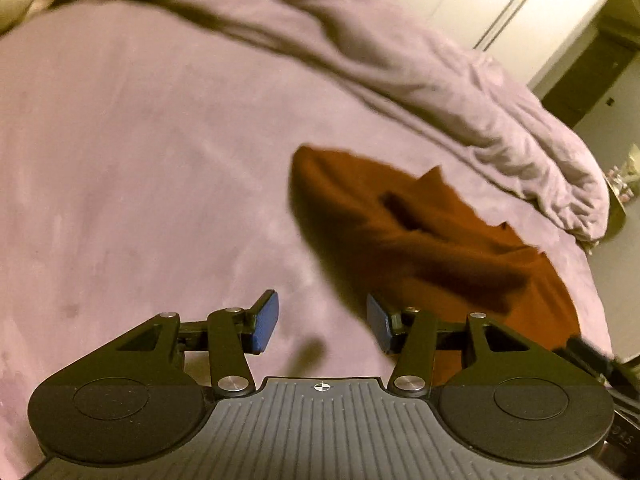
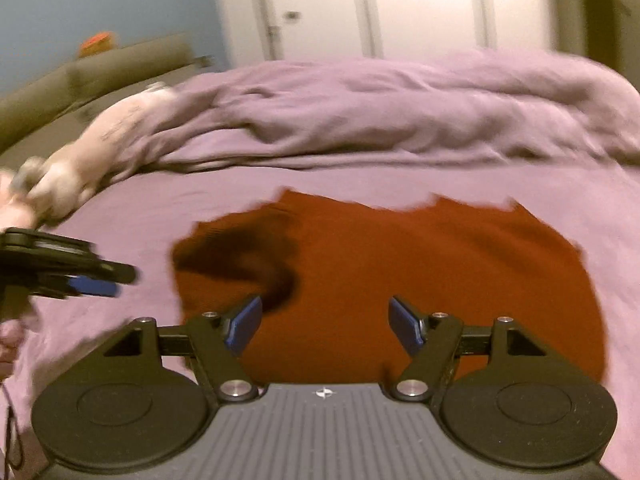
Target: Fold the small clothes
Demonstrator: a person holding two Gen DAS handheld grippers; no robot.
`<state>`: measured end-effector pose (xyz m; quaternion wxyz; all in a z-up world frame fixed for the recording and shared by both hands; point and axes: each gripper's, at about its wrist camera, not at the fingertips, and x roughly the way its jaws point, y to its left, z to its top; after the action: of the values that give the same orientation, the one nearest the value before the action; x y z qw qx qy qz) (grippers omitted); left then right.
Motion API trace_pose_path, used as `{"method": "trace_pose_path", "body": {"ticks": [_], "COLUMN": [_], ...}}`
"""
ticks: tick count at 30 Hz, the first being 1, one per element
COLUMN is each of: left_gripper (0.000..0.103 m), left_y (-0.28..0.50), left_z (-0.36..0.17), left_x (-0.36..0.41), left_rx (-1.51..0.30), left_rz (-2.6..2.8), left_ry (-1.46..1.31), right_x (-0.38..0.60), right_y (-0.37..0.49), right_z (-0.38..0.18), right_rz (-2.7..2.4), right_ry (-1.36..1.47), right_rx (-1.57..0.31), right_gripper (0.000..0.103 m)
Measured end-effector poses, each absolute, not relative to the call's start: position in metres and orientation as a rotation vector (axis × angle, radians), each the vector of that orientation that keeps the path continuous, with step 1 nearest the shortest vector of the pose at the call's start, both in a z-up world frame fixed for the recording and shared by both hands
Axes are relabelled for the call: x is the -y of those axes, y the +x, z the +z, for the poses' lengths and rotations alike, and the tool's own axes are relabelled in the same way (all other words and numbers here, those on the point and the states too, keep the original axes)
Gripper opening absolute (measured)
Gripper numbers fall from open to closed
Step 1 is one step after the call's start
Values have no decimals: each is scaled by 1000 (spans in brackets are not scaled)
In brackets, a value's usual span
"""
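- We see the rust-red knit garment (image 2: 400,280) lying on the mauve bedsheet (image 1: 140,160), in front of the bunched mauve duvet (image 2: 380,120).
- Our left gripper (image 1: 322,322) hangs over bare sheet just beside the garment's left edge, its 2 blue pads spread with nothing between them.
- Our right gripper (image 2: 325,325) hovers above the garment's middle, jaws wide and empty.
- The left part looks already turned over, with a raised, shadowed fold.
- We judge the next pinch should take 1 clean edge, both layers together, and carry it low and flat to avoid dragging wrinkles.
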<state>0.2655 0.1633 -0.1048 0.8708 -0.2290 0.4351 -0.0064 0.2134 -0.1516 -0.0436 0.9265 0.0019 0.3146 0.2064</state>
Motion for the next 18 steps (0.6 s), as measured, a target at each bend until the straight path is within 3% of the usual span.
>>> {"method": "trace_pose_path", "body": {"ticks": [8, 18], "left_gripper": [55, 57], "left_y": [255, 247], "left_z": [-123, -124], "left_x": [-188, -196], "left_rx": [-934, -914], "left_rz": [10, 97], "left_ry": [-490, -458], "right_x": [76, 47], "right_y": [226, 233], "right_z": [-32, -34], "right_rz": [548, 572], "right_ry": [-237, -255], "right_rx": [-513, -530], "right_gripper": [70, 70]}}
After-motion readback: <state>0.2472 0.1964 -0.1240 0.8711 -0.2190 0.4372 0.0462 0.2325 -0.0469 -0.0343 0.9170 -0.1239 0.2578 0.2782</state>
